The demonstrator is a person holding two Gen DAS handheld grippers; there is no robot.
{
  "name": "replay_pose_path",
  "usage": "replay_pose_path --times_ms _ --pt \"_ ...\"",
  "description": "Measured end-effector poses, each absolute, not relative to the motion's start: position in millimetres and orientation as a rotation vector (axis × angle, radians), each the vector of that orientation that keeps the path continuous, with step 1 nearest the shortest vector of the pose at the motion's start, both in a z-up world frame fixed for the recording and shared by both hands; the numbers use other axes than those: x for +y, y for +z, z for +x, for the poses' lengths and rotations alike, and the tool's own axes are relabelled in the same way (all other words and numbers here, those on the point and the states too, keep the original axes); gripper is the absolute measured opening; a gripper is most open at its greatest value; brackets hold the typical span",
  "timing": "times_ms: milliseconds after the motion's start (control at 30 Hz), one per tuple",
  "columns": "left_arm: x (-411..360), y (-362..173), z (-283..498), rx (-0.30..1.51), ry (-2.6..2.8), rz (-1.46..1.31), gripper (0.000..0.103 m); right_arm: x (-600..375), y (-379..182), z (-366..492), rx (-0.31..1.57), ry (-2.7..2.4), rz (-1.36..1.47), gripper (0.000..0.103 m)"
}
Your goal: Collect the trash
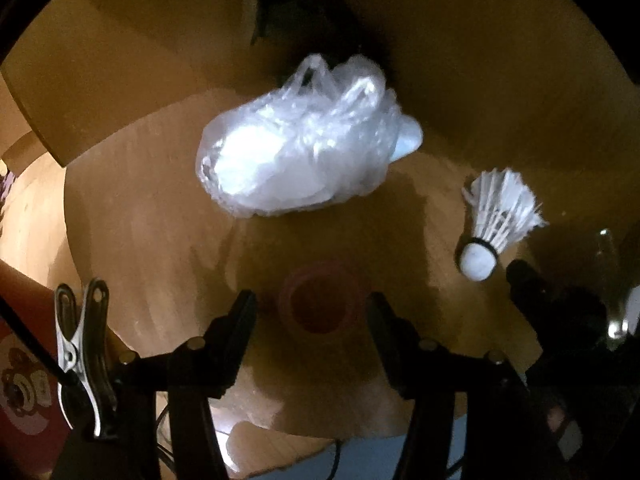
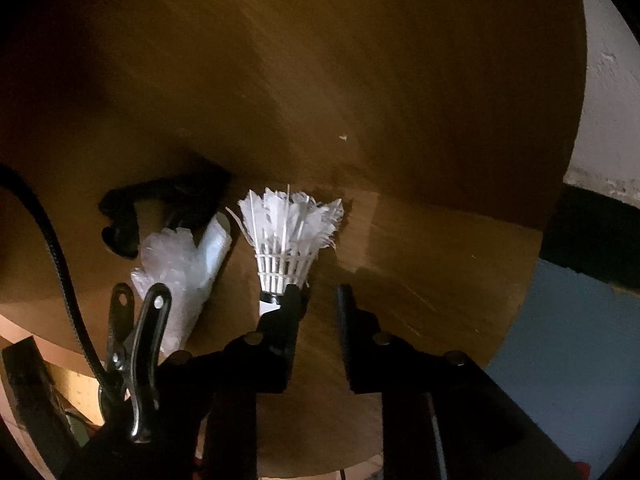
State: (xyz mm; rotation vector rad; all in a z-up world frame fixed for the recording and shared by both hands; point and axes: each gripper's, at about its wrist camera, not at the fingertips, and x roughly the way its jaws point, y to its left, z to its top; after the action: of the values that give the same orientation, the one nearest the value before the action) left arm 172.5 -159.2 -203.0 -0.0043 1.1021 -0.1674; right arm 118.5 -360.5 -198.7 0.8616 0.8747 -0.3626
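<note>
1. A dim round wooden table (image 1: 460, 92) carries the trash.
2. The crumpled plastic bag (image 1: 296, 152) lies mid-table, beyond the left gripper (image 1: 312, 312), whose jaws stand wide around a pink cap (image 1: 320, 304).
3. The shuttlecock (image 2: 286, 236) stands right of the bag; the right gripper (image 2: 320, 296) gapes narrowly, one finger against the cork.

Left wrist view: plastic bag (image 1: 296, 148) at frame centre on surface (image 1: 168, 220); shuttlecock (image 1: 496, 224) at right, apart from bag; small cup (image 1: 320, 304) below bag, between fingers of left hand-held gripper (image 1: 312, 312).
</note>
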Motion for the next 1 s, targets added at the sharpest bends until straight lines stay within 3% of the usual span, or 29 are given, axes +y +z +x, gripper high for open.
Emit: replay_pose_path --times_ms 133,200,233,267,433,500,867,967,1000 --pt "-156.8 -205.8 172.7 1.083 -0.143 -0.019 0.060 -358.6 -201.6 118.3 0.879 -0.365 0.864 0.027" --pt "-156.4 -206.7 172.7 1.078 -0.139 -0.018 0.054 -357.8 -202.4 118.8 0.877 -0.371 0.862 0.030" --pt "-155.9 -206.6 172.7 1.073 -0.137 -0.013 0.044 -358.8 -202.5 118.8 0.877 -0.374 0.862 0.031" --pt "-155.0 -205.9 172.1 1.073 -0.139 -0.013 0.045 -360.4 -202.0 118.2 0.877 -0.377 0.864 0.032" --pt "-142.5 -202.8 169.5 1.082 -0.149 -0.060 0.045 -358.0 -202.6 125.4 0.865 -0.378 0.874 0.057" --pt "-136.9 -203.0 168.4 1.087 -0.146 -0.071 0.045 -356.0 -202.3 132.9 0.865 -0.376 0.866 0.061" --pt "-120.8 -204.0 162.7 1.102 -0.143 -0.115 0.045 -335.3 -199.9 167.7 0.922 -0.404 0.663 0.061" --pt "-121.4 -203.0 160.6 1.104 -0.146 -0.110 0.045 -323.3 -199.3 172.6 0.952 -0.435 0.555 0.048" --pt "-120.9 -203.2 161.2 1.105 -0.147 -0.108 0.045 -319.7 -199.9 173.3 0.958 -0.432 0.525 0.034"
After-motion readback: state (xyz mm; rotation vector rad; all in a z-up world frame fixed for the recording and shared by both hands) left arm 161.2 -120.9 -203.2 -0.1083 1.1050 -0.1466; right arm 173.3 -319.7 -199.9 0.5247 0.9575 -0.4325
